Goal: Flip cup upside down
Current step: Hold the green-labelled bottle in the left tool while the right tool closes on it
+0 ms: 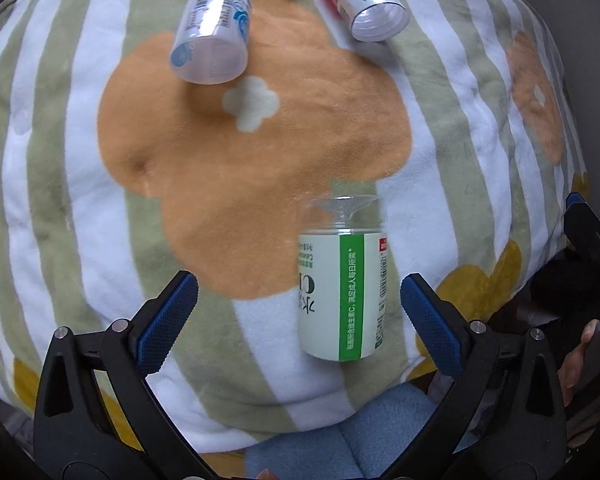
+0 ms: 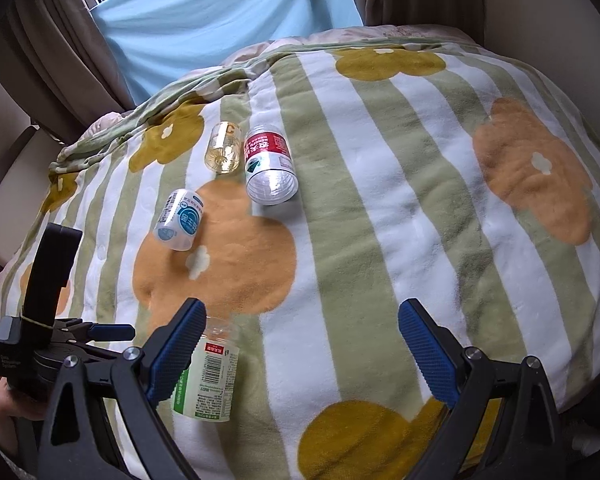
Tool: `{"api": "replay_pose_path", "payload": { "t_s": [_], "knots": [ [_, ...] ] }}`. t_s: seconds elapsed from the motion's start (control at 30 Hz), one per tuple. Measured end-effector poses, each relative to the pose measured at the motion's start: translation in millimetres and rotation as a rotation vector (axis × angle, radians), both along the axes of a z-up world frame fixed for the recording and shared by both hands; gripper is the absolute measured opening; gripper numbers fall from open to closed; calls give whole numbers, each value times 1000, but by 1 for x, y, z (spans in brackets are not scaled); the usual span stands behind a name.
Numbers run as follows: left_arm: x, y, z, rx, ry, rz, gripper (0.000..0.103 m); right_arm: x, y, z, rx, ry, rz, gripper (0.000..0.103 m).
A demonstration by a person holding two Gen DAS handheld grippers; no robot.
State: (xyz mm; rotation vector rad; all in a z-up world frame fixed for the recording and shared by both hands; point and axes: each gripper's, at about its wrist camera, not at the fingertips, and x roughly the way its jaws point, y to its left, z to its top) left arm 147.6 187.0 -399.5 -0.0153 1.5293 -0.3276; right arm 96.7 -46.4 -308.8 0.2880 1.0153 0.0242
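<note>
Several cut-bottle plastic cups sit on a striped flower blanket (image 1: pixel 80 200). A green-and-white labelled cup (image 1: pixel 342 280) stands upside down, clear base up, between my left gripper's fingers and nearer the right one. It also shows in the right wrist view (image 2: pixel 208 372), behind the left finger. My left gripper (image 1: pixel 298 300) is open around it without touching. A blue-labelled cup (image 1: pixel 210 36) and a red-labelled cup (image 1: pixel 360 0) lie tilted further off. My right gripper (image 2: pixel 300 332) is open and empty over the blanket.
A small yellowish clear cup (image 2: pixel 222 148) lies beside the red-labelled cup (image 2: pixel 268 164). The blue-labelled cup (image 2: pixel 180 220) lies left of the middle. A light blue curtain (image 2: pixel 220 12) hangs behind the bed. The left gripper's body (image 2: pixel 48 300) is at the left edge.
</note>
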Motion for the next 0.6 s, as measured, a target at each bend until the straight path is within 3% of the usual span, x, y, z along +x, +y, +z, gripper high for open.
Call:
{"api": "replay_pose_path", "payload": {
  "t_s": [0.13, 0.27, 0.37, 0.6],
  "knots": [
    [-12, 45, 17, -21, 3, 128, 101, 14, 12, -11, 141, 82, 31, 96],
    [-22, 68, 27, -62, -8, 219, 101, 32, 29, -38, 260, 224, 48, 96],
    [-28, 78, 26, -83, -9, 268, 101, 45, 47, -64, 281, 361, 64, 96],
    [-35, 92, 27, -123, 12, 331, 101, 64, 72, -103, 300, 522, 74, 95]
  ]
}}
